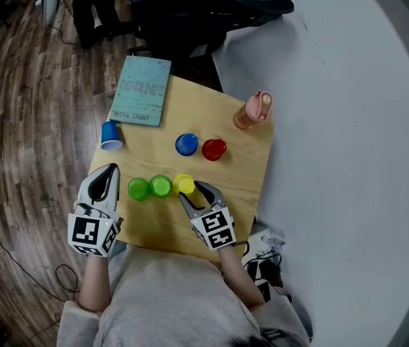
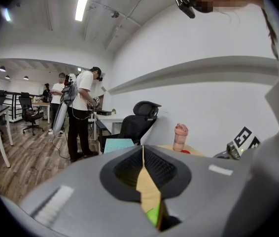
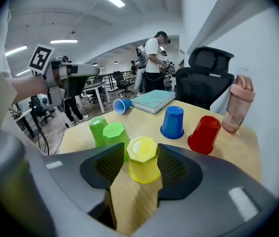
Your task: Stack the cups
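Step in hand: taking the yellow cup (image 3: 143, 162).

- My right tool (image 1: 197, 194) is open, one jaw on either side of the cup. As far as I can see, the pads are not yet pressing.
- The cup stands upside down on the tabletop (image 1: 242, 183), at the end of a row with the green cups (image 1: 160, 186) just beside it.
- My left tool (image 1: 105, 173) is closed on nothing, idle left of the greens.
- The blue cup (image 1: 186, 144) and the red cup (image 1: 214, 150) stand farther back.

Next, I judge: close on the yellow, lift straight up, and set it over the nearest green without nudging it.
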